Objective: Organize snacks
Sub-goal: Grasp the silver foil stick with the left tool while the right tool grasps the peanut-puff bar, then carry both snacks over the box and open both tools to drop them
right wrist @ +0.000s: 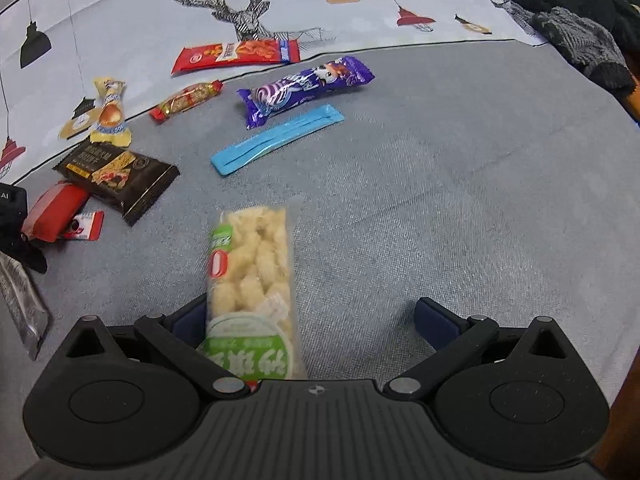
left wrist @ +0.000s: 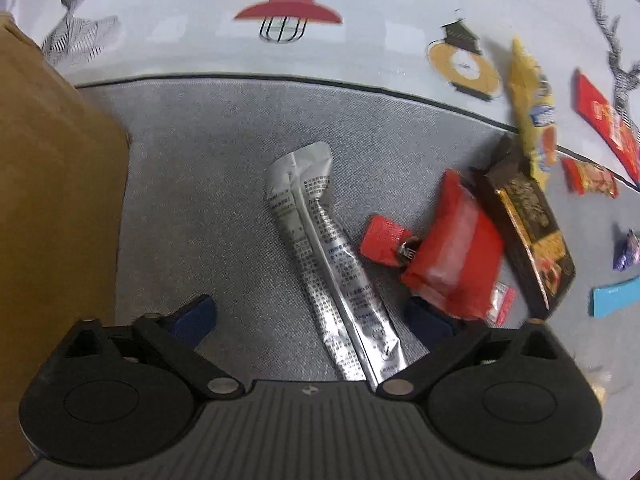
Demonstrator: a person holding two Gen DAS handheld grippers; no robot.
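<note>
Both grippers are hanging open: the left gripper [left wrist: 310,314] straddling the silver sachet [left wrist: 326,256], the right gripper [right wrist: 310,320] with the puffed-rice bar [right wrist: 252,280] beside its left finger. Sorting looks barely begun; snacks are lying scattered ahead.

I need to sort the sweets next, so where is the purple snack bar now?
In the right wrist view the purple snack bar lies on the grey mat, far from the camera, just beyond the blue strip packet and right of the small red-ended bar.
</note>
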